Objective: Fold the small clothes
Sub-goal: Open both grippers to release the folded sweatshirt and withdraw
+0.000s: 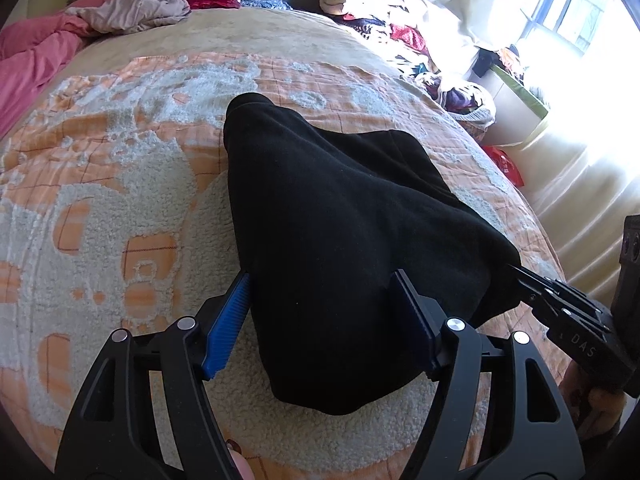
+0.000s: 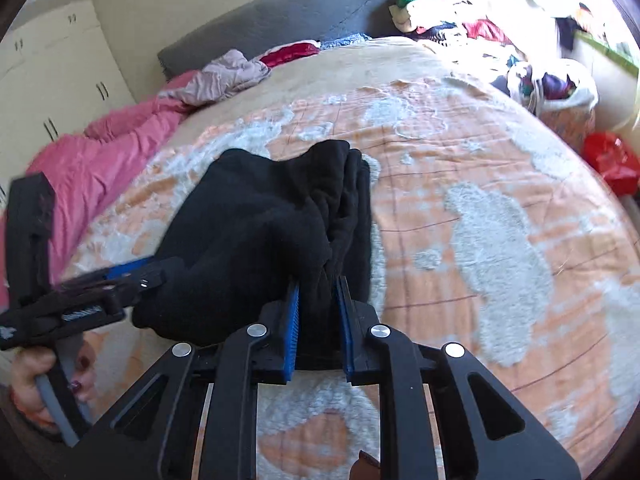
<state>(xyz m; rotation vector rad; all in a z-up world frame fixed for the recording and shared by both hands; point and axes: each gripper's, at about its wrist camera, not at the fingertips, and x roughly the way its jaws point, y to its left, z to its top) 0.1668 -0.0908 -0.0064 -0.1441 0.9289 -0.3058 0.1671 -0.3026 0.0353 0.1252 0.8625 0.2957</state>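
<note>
A black fleece garment (image 1: pixel 332 216) lies bunched on the orange and white bedspread (image 1: pixel 120 184). My left gripper (image 1: pixel 320 284) is open, its blue-padded fingers (image 1: pixel 232 312) straddling the near part of the cloth. My right gripper (image 2: pixel 318 284) is shut on the garment's near right edge (image 2: pixel 280 220), the cloth pinched between its blue pads (image 2: pixel 292 320). The right gripper also shows at the right edge of the left wrist view (image 1: pixel 516 270), and the left gripper at the left of the right wrist view (image 2: pixel 132 276).
A pink blanket (image 2: pixel 92 160) and crumpled clothes (image 2: pixel 224 76) lie at the far left of the bed. A heap of clothes (image 1: pixel 392 16) sits at the far right by the window. A red bag (image 2: pixel 612 160) lies beside the bed.
</note>
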